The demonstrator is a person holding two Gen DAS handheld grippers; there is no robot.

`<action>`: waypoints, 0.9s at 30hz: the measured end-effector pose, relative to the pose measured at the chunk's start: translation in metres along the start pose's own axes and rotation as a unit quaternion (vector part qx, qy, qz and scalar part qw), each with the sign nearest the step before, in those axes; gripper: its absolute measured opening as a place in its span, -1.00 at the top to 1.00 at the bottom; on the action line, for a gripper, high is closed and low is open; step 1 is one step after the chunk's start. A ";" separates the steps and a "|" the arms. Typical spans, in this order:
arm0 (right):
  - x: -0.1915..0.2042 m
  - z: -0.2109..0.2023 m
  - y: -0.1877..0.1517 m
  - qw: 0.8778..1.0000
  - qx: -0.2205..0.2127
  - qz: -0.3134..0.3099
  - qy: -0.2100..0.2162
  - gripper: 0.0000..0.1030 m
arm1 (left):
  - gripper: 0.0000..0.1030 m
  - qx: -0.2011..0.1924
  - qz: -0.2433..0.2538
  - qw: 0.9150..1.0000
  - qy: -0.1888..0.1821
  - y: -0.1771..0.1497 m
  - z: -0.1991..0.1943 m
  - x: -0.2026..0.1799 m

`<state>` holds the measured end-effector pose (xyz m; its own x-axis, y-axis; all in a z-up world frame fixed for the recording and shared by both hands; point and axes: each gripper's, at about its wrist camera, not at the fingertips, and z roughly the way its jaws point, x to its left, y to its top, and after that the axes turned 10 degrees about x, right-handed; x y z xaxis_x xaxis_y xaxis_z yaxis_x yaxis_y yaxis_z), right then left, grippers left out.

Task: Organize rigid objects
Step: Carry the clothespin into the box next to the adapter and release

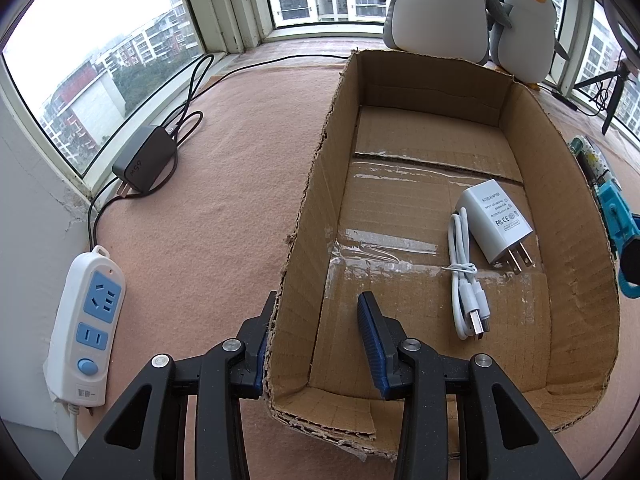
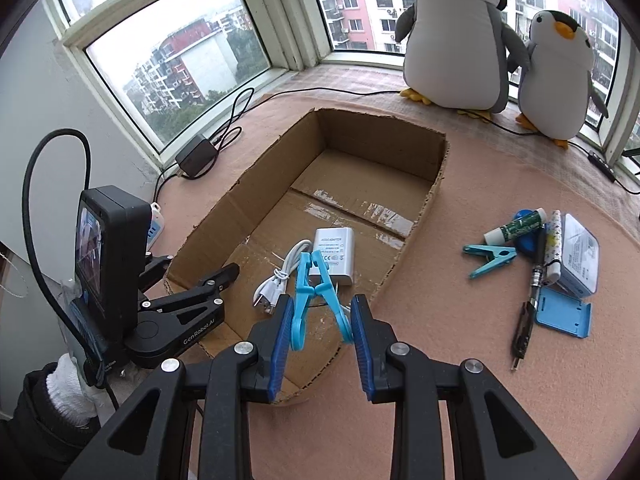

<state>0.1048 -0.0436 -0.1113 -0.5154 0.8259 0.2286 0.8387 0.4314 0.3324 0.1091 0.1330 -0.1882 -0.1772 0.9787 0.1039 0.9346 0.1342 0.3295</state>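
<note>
With the white adapter (image 2: 334,255) and cable (image 2: 280,276) boxed, the right tongs (image 2: 320,320) clamp a blue clothespin (image 2: 316,292) above the cardboard box (image 2: 424,200) whose wall the left tongs (image 1: 316,344) pinch, about 6 items (image 2: 540,248) still waiting on the counter (image 2: 480,360).

2 plush penguins (image 2: 496,40) by the window; power strip (image 1: 86,330), black charger (image 1: 146,164).

Both tools are matte black plastic linkages with round silver screw heads and ribbed blue pads. The left tool (image 2: 192,280) carries a boxy black camera unit with a small lit screen, a looping black cable and white "GenRobot.AI" lettering. The person's hand (image 2: 74,386) wears a white knit glove under a dark sleeve.
</note>
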 end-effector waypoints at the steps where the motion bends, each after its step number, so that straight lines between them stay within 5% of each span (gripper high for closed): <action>1: 0.002 0.004 0.001 1.000 0.003 -0.002 0.001 0.49 | 0.21 0.000 0.000 1.000 0.000 0.000 0.000 0.000; 27: -0.002 0.014 0.001 1.000 0.013 0.021 0.019 0.29 | 0.20 -0.001 -0.006 1.000 -0.007 -0.002 0.001 -0.001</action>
<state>0.1092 -0.0393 -0.1238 -0.4863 0.8292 0.2757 0.8633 0.4070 0.2986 0.1076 0.1324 -0.1895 -0.1841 0.9790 0.0876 0.9318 0.1455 0.3326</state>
